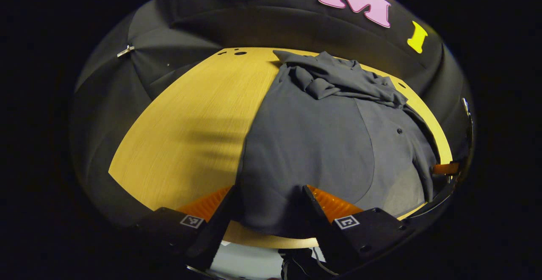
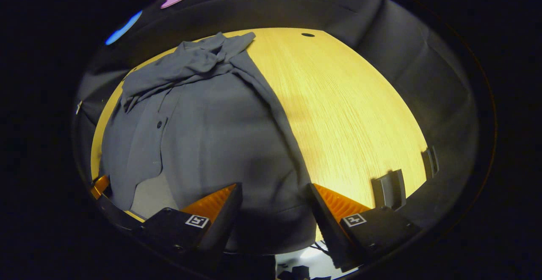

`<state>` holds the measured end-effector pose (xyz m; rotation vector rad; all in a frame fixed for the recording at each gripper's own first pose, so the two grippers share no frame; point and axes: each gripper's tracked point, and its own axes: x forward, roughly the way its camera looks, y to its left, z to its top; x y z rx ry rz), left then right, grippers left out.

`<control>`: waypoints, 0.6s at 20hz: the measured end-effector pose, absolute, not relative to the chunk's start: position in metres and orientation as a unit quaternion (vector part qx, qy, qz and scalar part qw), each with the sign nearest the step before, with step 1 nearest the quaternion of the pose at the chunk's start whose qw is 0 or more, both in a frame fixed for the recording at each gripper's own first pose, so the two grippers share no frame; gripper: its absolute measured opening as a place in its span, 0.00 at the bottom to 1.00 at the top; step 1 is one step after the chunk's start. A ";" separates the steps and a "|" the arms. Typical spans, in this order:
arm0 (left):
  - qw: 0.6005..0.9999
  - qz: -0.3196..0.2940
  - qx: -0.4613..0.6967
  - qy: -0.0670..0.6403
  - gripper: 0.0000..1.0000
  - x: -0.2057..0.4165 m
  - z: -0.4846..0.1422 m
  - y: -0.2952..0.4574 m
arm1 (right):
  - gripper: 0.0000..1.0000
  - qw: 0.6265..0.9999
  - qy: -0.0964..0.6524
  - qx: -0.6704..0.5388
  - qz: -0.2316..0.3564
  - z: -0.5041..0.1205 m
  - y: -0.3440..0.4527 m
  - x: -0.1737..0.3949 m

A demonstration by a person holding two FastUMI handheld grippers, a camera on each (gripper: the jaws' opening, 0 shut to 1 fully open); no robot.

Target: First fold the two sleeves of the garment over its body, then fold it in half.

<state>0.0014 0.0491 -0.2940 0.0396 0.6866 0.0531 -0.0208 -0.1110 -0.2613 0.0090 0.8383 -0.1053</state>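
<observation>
The grey garment (image 1: 322, 144) lies on the desk (image 1: 190, 127), sleeves bunched at the collar end. Thin, limp, light cloth; pinch the hem. Both hand-held grippers (image 1: 267, 212) (image 2: 275, 208) gape wide over the hem.

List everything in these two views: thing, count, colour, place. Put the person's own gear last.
garment: one, dark grey, lying on the table with its far end bunched up and its near hem at the table's front edge.
button: one seen, dark, on the garment's front.
table: one, yellow wood grain, with small holes near its far edge.
clamps: two, grey, on the table's edge in the right gripper view.
left gripper: one, open, fingers either side of the near hem.
right gripper: one, open, over the near hem.
</observation>
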 end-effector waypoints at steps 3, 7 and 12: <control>0.947 0.005 0.044 0.319 0.94 0.002 -0.294 0.040 | 0.98 0.916 0.394 0.017 -0.066 -0.260 -0.113 -0.019; 0.944 -0.027 0.051 0.326 0.80 0.004 -0.295 0.031 | 0.56 0.917 0.394 0.000 -0.054 -0.260 -0.096 -0.016; 0.942 -0.041 0.066 0.328 0.27 0.003 -0.297 0.016 | 0.13 0.913 0.402 -0.064 -0.026 -0.260 -0.078 -0.014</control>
